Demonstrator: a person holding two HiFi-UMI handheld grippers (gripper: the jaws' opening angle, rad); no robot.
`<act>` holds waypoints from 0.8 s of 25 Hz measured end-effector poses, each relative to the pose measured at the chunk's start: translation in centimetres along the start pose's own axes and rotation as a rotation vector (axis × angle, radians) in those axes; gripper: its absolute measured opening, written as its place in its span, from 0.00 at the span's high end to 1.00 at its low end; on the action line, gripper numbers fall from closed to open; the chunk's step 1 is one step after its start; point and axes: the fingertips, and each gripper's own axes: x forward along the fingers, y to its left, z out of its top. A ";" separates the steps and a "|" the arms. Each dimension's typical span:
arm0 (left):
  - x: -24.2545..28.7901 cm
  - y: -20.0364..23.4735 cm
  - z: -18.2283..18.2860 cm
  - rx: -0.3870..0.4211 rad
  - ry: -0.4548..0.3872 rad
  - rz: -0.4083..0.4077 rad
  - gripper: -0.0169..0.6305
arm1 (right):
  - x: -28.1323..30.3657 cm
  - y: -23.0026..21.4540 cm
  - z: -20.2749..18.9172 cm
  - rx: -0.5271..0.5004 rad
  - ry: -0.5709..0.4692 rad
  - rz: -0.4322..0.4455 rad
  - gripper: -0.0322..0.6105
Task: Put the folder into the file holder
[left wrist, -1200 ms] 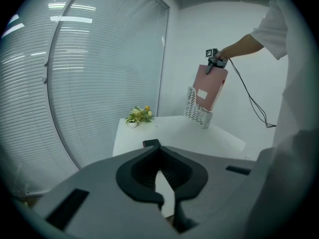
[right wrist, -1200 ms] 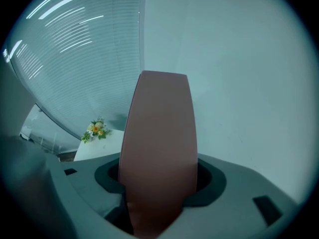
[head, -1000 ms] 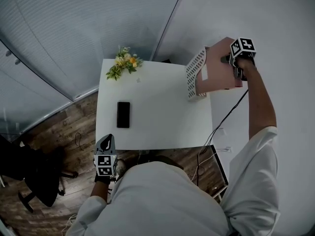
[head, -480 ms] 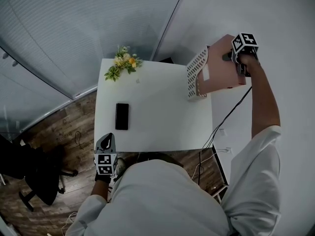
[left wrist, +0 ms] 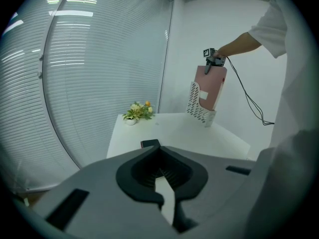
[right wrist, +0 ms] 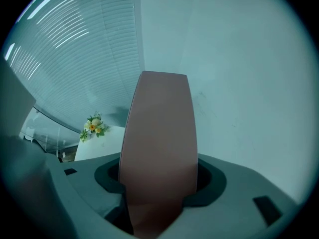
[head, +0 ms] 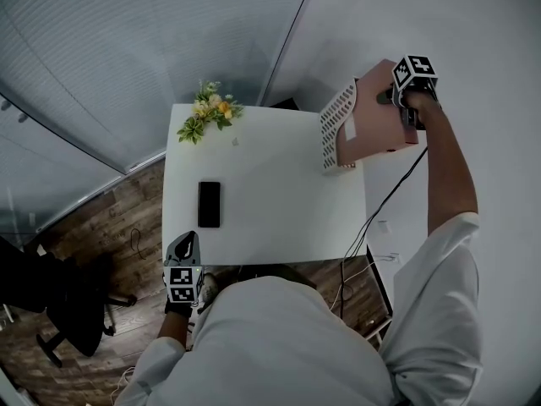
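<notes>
Wood flooring shows under the near edge of a white table (head: pixel 270 218), and the person's white shirt fills the bottom of the head view, hiding most of the left arm. The left gripper (head: pixel 184 245) hangs just off that near edge at the left. Its own view shows the jaws drawn together to a thin slit, with nothing in it. A dark office chair (head: pixel 68 307) stands on the floor at the left, partly lost in shadow.

On the table, a black phone (head: pixel 209 204) lies flat toward the left side. A small pot of flowers (head: pixel 209 108) stands at the far left corner.

At the far right corner stands a white perforated file holder (head: pixel 335 127). A pink folder (head: pixel 372 129) rises out of it, tilted toward the right wall. Its lower end is hidden behind the holder's wall, so whether it rests on the bottom cannot be told.

The right gripper (head: pixel 406 112) is clamped on the folder's upper edge. From the head view its marker cube and the hand cover its tips. In its own view the folder fills the gap between the jaws and blocks the holder from sight.

A black cable (head: pixel 385 201) drops from the right gripper past the table's edge. Beyond the table, slatted blinds (head: pixel 127 49) meet a plain white wall.
</notes>
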 end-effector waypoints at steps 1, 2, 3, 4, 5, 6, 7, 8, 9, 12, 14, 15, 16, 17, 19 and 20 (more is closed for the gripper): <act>-0.1 0.0 -0.2 -0.005 0.006 0.003 0.96 | 0.5 0.1 -0.1 0.000 0.006 -0.001 0.49; -0.1 0.0 -0.4 -0.008 0.011 0.004 0.96 | 1.1 0.1 -0.3 0.001 0.013 -0.001 0.49; -0.1 0.0 -0.5 -0.011 0.012 0.006 0.96 | 1.8 0.1 -0.5 0.002 0.020 -0.002 0.49; 0.0 0.1 -0.6 -0.014 0.012 0.007 0.96 | 2.5 0.2 -0.7 0.003 0.026 -0.003 0.49; 0.0 0.1 -0.7 -0.019 0.013 0.009 0.96 | 3.3 0.3 -0.8 0.005 0.032 -0.003 0.49; 0.0 0.2 -0.8 -0.021 0.016 0.011 0.96 | 4.0 0.4 -1.0 0.009 0.037 -0.004 0.49; 0.0 0.2 -0.9 -0.021 0.020 0.013 0.96 | 4.7 0.4 -1.2 0.013 0.041 -0.005 0.49; 0.0 0.2 -1.0 -0.019 0.024 0.015 0.96 | 5.4 0.5 -1.3 0.017 0.047 -0.007 0.49; 0.0 0.2 -1.1 -0.019 0.029 0.017 0.96 | 6.0 0.5 -1.3 0.019 0.052 -0.008 0.49; 0.0 0.2 -1.2 -0.026 0.038 0.026 0.96 | 7.4 0.6 -1.3 0.022 0.069 -0.008 0.49; -0.1 0.2 -1.4 -0.030 0.045 0.030 0.96 | 8.2 0.6 -1.3 0.026 0.083 -0.006 0.49; -0.2 0.2 -1.5 -0.032 0.050 0.032 0.96 | 8.7 0.5 -1.4 0.027 0.089 -0.006 0.48; -0.2 0.2 -1.7 -0.033 0.056 0.034 0.96 | 9.1 0.5 -1.5 0.029 0.096 -0.006 0.48; -0.3 0.1 -1.8 -0.036 0.062 0.034 0.96 | 9.6 0.5 -1.5 0.030 0.103 -0.006 0.48; -0.5 0.0 -2.2 -0.043 0.072 0.037 0.96 | 10.5 0.5 -1.8 0.032 0.114 -0.008 0.48; -0.6 0.1 -2.3 -0.046 0.075 0.041 0.96 | 11.0 0.6 -1.9 0.034 0.119 -0.008 0.48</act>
